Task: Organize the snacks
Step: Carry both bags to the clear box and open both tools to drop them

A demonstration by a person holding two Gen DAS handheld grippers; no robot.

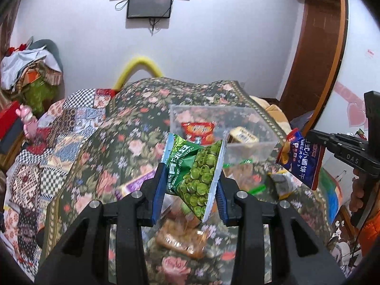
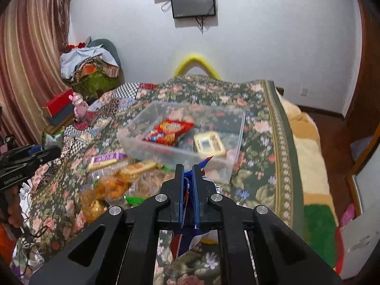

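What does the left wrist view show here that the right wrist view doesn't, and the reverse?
Only the left wrist view: the green pea packet clamped in the left gripper, and the printed face of the blue biscuit packet.
Only the right wrist view: the striped curtain and the right gripper shut on that blue packet's edge.
Both: the clear bin holding a red packet.

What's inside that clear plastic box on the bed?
The clear box holds a red snack packet and a tan packet. Anything beneath them is hidden.
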